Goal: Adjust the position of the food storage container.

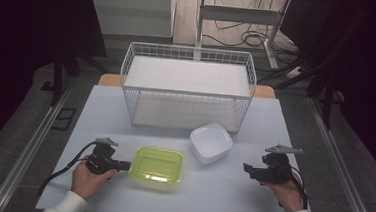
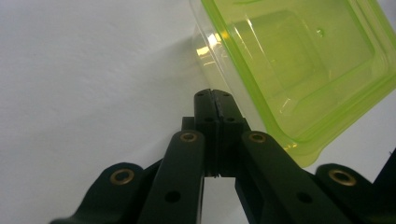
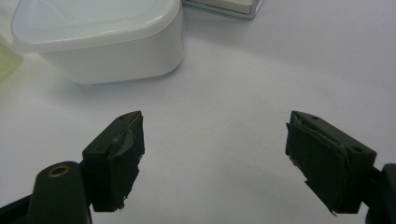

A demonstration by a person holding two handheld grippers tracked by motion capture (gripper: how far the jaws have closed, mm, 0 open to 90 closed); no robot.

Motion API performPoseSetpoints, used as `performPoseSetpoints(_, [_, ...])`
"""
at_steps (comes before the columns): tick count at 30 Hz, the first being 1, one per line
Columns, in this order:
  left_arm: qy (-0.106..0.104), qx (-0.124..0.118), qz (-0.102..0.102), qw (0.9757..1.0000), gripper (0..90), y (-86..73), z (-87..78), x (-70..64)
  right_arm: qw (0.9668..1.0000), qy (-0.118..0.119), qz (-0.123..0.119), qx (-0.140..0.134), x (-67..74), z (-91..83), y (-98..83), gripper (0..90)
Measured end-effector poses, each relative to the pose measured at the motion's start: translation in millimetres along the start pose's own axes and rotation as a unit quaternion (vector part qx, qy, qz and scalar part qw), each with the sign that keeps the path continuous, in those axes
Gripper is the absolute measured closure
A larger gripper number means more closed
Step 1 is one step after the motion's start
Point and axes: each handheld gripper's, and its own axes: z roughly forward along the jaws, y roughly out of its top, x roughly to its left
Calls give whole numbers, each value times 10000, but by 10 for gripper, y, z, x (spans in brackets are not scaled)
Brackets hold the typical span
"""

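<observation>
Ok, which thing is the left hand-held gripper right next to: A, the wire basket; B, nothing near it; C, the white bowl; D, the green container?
D: the left hand-held gripper, jaws shut, sits at the edge of the green container; whether it touches is unclear. The white bowl and wire basket lie farther off.

Container [image 1: 156,165] left of bowl [image 1: 211,143]; wire basket [image 1: 187,87] behind both.

No text, label, brand, number or sign can be read in any of the views. The green container [image 1: 156,165], the white container [image 1: 211,142], the wire basket [image 1: 187,86] and the counter [image 1: 220,188] are seen to bear no legible marking.
</observation>
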Motion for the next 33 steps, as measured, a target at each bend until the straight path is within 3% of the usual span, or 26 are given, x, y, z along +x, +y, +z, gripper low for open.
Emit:
performPoseSetpoints(4, [-157, -51, -112, 9998, 894, -15, 20, -33, 10000, -21, -17, 8, -4, 7, -4, 193])
performPoseSetpoints(5, [-166, 12, -38, 9999, 894, -20, 14, -28, 10000, -22, -14, 12, -3, 8, -4, 193])
performPoseSetpoints(13, [-249, 27, -31, 9997, 894, -58, 26, -68, 10000, -41, -24, 14, -1, 9, -4, 193])
performPoseSetpoints(19, [-49, 3, 4, 10000, 879, -47, 1, -31, 10000, -33, -25, 20, 3, 6, -3, 193])
performPoseSetpoints(22, [247, -152, -25, 9996, 862, -43, -58, 4, 10000, -50, -10, 4, 8, 1, 1, 184])
performPoseSetpoints(25, [326, -458, -93, 9984, 833, -25, -143, 31, 9999, -115, 34, -50, 22, -15, 15, 165])
performPoseSetpoints(27, [365, -747, -190, 9964, 768, -16, -215, 51, 9999, -76, 24, -148, 57, -37, 33, 145])
performPoseSetpoints(29, [436, -950, -262, 9942, 646, -17, -282, 68, 9996, 91, 24, -282, 111, -62, 57, 132])
performPoseSetpoints(33, [555, -1186, -424, 9905, 403, -17, -370, 96, 9984, 301, -103, -473, 251, -90, 87, 130])
